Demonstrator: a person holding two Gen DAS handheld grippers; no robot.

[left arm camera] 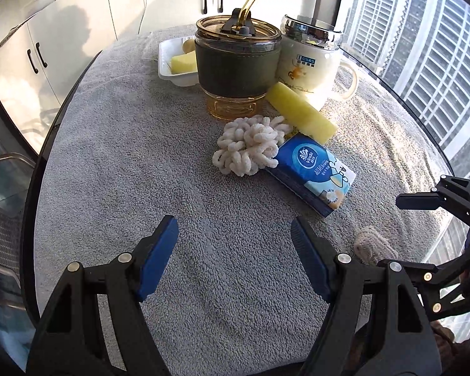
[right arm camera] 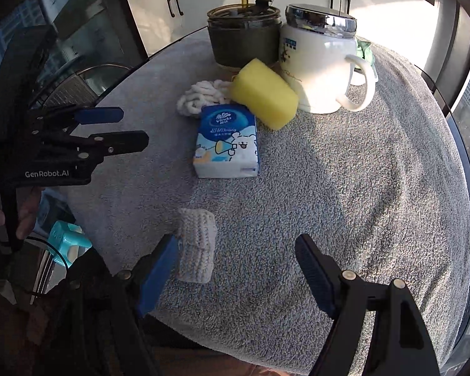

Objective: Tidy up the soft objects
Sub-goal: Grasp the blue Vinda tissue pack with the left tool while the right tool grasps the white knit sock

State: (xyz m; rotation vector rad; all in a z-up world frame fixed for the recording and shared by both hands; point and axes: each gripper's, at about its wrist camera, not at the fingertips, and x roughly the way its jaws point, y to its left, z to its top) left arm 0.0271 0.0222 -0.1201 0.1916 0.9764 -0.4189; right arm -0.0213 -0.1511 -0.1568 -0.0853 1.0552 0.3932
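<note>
Both grippers are just hanging there, angled downward with nothing between the pads. Left gripper (left arm camera: 235, 241) has its jaws apart, bottom of its frame. Right gripper (right arm camera: 236, 263) is also spread wide, bottom of its view.

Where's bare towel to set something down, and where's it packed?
Free: the gray towel left of the loopy white scrunchie, and the wide stretch right of the tissue pack, below the white mug. Crowded: far side, where the tumbler, mug, yellow sponge, scrunchie and tissue pack bunch together.
</note>
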